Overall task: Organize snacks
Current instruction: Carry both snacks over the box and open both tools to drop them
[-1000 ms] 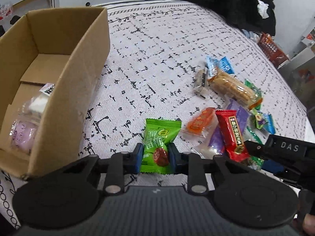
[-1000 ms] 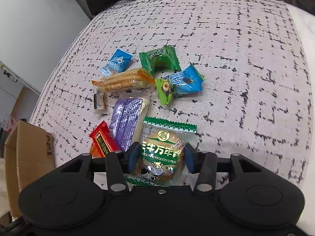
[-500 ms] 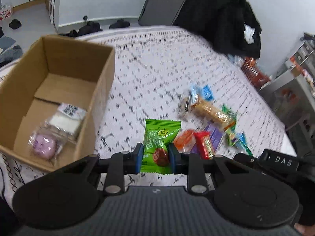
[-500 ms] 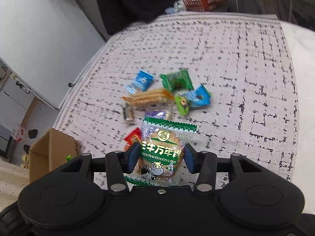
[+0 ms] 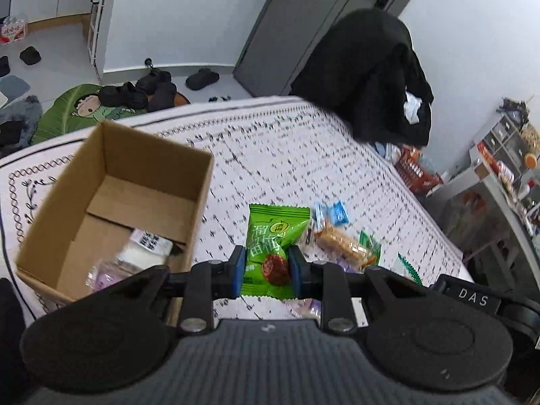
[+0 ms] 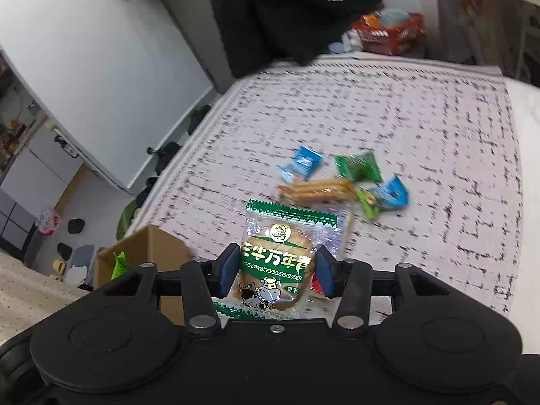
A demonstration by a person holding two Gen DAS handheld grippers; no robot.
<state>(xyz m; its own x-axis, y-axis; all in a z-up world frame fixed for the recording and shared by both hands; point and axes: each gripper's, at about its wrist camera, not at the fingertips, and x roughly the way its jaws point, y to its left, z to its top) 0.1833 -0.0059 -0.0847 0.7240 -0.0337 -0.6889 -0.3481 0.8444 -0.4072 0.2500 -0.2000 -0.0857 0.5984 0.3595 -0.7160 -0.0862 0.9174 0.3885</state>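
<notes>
**Snacks: two in the air, a few in the box, most still on the cloth**

Snacks are part-sorted at this point. The cardboard box [image 5: 111,202] stands on the patterned tablecloth [image 5: 270,155] and already holds at least two wrapped items: a clear packet with a purple sweet [image 5: 108,270] and a white packet with a printed label [image 5: 148,246] beside it.

The left gripper [image 5: 264,271] has its fingers pinched on a green plum-candy packet [image 5: 273,236], held above the cloth just right of the box's near wall. The right gripper [image 6: 273,271] clamps a clear-and-green biscuit packet [image 6: 280,253], held up over the pile, with the box [image 6: 148,253] to its lower left.

Still lying loose on the cloth: a long orange biscuit bar [image 6: 317,190], two blue packets [image 6: 302,165] [image 6: 391,192], a green packet [image 6: 359,167], and a red one partly hidden behind the right fingers. By my reading, roughly a third is done; both held packets still need dropping into the box, then the remaining pile follows.
</notes>
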